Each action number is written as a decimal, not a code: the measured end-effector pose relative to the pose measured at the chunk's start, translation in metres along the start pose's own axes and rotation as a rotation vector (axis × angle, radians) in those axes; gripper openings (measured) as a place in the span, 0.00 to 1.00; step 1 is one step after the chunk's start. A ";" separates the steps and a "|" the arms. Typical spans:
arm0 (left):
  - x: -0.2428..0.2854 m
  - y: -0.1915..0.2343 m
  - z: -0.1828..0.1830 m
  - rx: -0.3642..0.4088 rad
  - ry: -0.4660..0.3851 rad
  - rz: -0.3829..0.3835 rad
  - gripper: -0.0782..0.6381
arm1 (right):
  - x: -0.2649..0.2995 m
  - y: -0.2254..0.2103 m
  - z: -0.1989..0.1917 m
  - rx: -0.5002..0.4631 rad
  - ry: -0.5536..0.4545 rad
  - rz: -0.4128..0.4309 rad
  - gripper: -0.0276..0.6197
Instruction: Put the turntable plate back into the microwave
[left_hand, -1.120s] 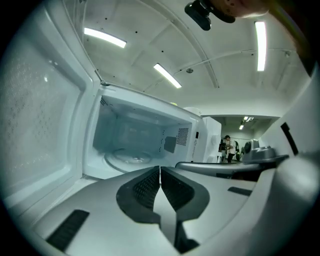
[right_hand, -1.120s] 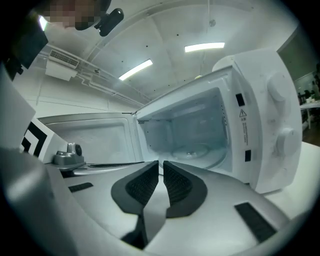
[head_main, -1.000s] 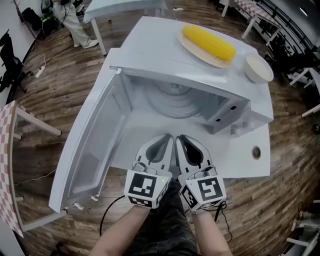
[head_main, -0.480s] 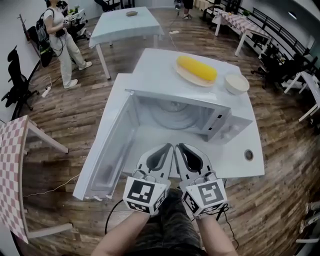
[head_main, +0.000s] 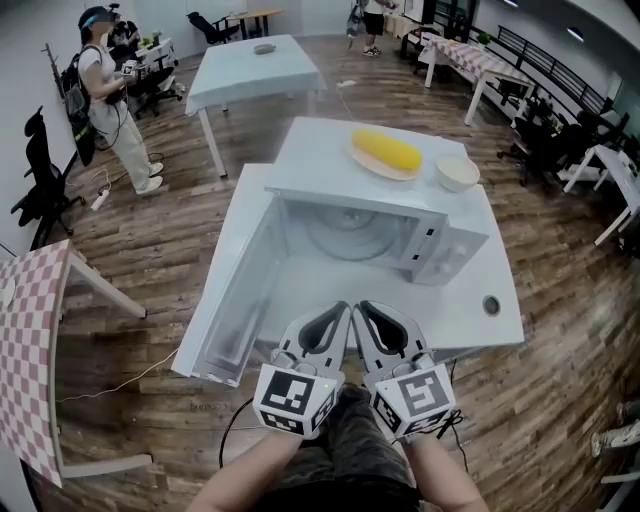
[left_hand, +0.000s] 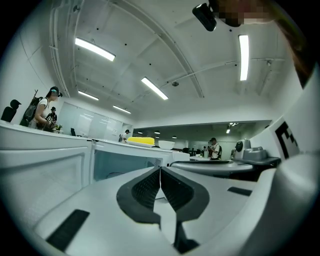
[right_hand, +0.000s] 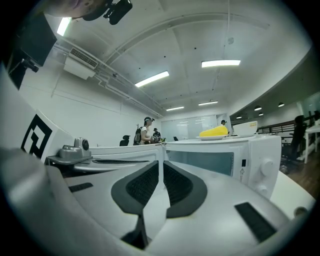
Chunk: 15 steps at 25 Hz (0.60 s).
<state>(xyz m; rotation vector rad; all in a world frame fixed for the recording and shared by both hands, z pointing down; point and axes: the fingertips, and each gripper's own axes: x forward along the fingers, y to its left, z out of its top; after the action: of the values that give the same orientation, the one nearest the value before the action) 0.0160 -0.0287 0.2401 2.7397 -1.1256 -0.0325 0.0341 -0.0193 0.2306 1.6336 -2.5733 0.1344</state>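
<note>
A white microwave (head_main: 440, 245) stands on a white table (head_main: 470, 310) with its door (head_main: 235, 300) swung wide to the left. Inside the cavity lies the round clear turntable plate (head_main: 355, 232). My left gripper (head_main: 340, 312) and right gripper (head_main: 362, 310) hang side by side in front of the table's near edge, away from the microwave. Both are shut with nothing between the jaws. In the left gripper view the pads (left_hand: 150, 187) meet, with the open microwave (left_hand: 125, 162) beyond. The right gripper view shows the same of its pads (right_hand: 175, 185), with the microwave (right_hand: 225, 160) behind.
On the microwave's top sit a plate with a yellow corn cob (head_main: 385, 152) and a white bowl (head_main: 457, 173). A person (head_main: 105, 95) stands at far left by another white table (head_main: 250, 65). A checked table (head_main: 30, 350) is at near left. Office chairs and tables line the right.
The head view has pulled back and risen, so the microwave looks smaller and farther off. Both grippers stay shut, side by side, low in the view.
</note>
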 end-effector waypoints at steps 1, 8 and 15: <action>-0.004 -0.002 0.002 0.003 -0.002 -0.001 0.13 | -0.003 0.003 0.002 -0.003 -0.002 0.003 0.11; -0.039 -0.023 0.011 0.006 -0.002 -0.019 0.13 | -0.033 0.031 0.010 -0.012 0.009 0.053 0.11; -0.075 -0.047 0.011 0.021 0.015 -0.020 0.13 | -0.069 0.062 0.017 -0.037 0.007 0.108 0.11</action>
<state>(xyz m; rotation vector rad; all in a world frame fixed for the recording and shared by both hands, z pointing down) -0.0059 0.0546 0.2173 2.7653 -1.1006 -0.0025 0.0070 0.0666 0.2039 1.4791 -2.6427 0.0985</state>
